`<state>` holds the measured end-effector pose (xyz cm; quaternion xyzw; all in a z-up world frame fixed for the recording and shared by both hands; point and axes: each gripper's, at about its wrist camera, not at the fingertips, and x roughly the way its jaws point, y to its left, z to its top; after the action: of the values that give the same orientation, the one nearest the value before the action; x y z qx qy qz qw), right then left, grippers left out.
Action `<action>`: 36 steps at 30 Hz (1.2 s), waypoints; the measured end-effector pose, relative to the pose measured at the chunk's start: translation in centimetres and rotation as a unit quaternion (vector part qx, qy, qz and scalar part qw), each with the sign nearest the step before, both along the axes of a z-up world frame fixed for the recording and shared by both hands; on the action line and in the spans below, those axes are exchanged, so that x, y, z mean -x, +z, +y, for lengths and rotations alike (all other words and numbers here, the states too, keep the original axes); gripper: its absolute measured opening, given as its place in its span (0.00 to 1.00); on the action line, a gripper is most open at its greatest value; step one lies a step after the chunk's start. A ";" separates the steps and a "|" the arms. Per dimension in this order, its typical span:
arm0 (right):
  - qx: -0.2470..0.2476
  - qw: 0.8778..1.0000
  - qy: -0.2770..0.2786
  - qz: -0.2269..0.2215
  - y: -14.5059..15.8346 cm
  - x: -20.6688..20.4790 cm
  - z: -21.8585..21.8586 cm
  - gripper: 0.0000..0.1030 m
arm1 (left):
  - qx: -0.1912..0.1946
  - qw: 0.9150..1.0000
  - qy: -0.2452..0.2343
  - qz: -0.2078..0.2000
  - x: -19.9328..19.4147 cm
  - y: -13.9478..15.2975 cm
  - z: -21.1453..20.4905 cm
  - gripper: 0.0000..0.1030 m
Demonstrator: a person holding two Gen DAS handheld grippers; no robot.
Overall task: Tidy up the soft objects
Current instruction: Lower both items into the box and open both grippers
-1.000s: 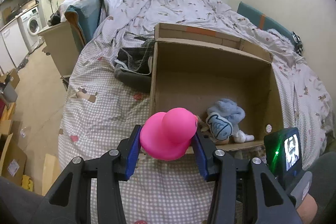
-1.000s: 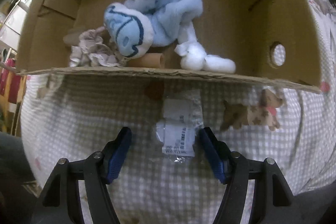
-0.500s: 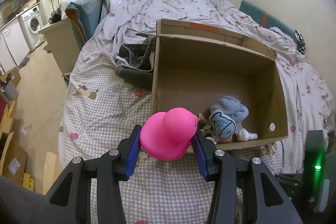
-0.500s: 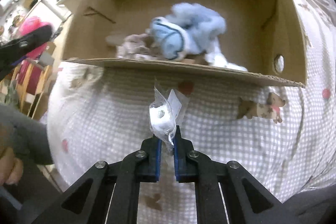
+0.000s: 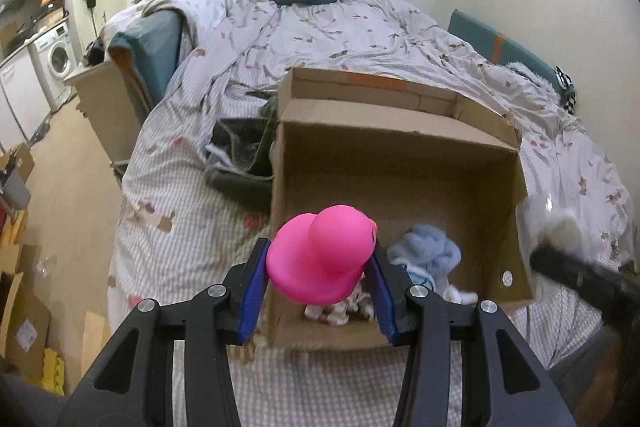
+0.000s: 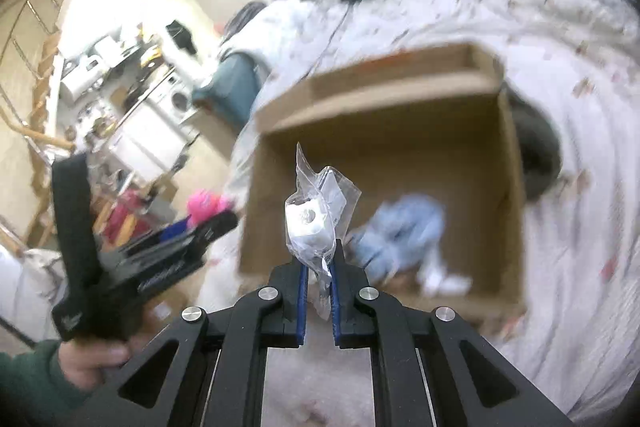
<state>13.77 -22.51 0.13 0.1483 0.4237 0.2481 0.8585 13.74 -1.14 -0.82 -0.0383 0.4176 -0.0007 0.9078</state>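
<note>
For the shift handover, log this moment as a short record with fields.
left gripper: shut on the pink duck, over the near left corner of the box
right gripper: shut on a clear plastic packet, raised in front of the box
in the box: blue plush toy, small crumpled cloth
box stands on: bed

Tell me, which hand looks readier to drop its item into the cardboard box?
Probably the left: its gripper holds the pink rubber duck at the open cardboard box's near rim.
</note>
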 end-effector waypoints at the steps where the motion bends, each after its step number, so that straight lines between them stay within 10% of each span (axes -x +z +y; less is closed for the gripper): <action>1: 0.000 1.000 -0.005 -0.003 0.0 -0.7 -0.4 0.11 | -0.002 1.000 -0.002 0.001 -0.4 -0.1 -0.3 0.42; 22: 0.034 0.996 -0.066 0.039 -5.3 -3.2 -1.4 0.11 | 0.003 1.000 -0.001 0.006 -1.9 -4.2 -0.8 0.43; 25: 0.031 0.996 -0.073 0.041 -5.3 -3.2 -1.6 0.13 | 0.006 1.000 0.009 0.000 -1.7 -3.9 -0.7 0.70; 30: 0.010 0.995 -0.089 0.036 -5.2 -3.1 -2.2 0.80 | 0.002 1.000 -0.006 -0.029 -0.9 -3.0 -1.2 0.74; 36: 0.019 0.995 -0.099 0.004 -3.8 -2.4 -2.0 1.00 | -0.006 1.000 -0.006 -0.023 -0.8 -2.2 -1.1 0.74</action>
<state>16.16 -24.52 -3.65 0.1744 0.4151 0.1534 0.8796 14.53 -2.29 -2.99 -0.0307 0.3967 -0.0044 0.9174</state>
